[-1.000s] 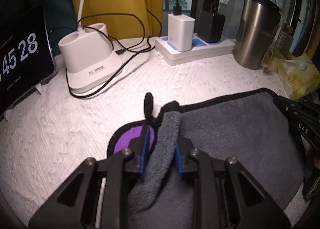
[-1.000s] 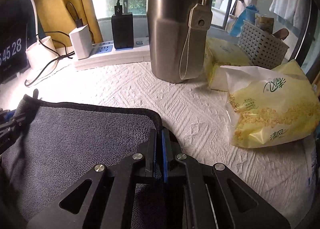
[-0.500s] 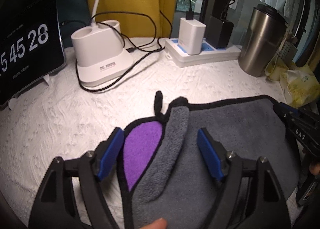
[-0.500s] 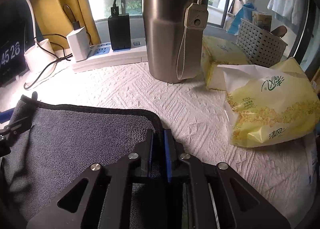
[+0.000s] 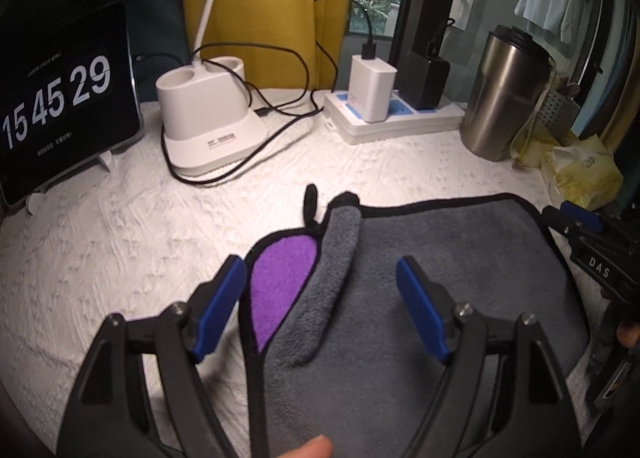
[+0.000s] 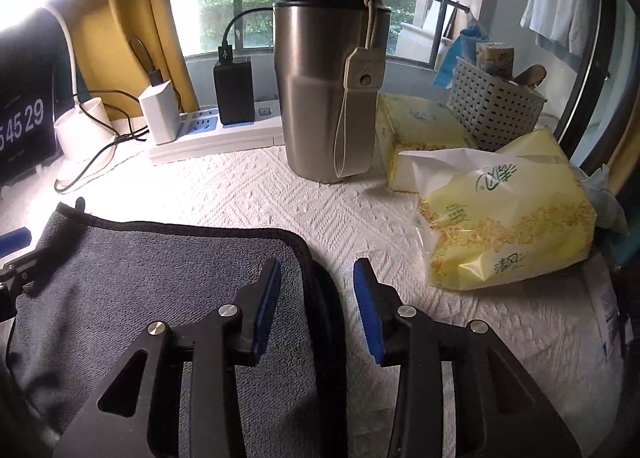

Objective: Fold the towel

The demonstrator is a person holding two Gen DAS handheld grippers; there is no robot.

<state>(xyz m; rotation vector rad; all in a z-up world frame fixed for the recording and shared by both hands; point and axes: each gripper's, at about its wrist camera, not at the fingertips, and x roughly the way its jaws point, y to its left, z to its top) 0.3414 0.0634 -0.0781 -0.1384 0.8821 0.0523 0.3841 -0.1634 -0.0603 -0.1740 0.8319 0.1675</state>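
You're holding both tongs spread wide over the towel (image 5: 440, 258), its rumpled corner lying between the left gripper (image 5: 320, 298) pads, its right edge between the right gripper (image 6: 316, 298) pads.

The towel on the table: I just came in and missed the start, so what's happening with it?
A person is folding the grey towel with two handheld grippers. It lies folded over on the white table cover, a purple patch of its other side showing. The left gripper and right gripper both have open jaws and hold nothing.
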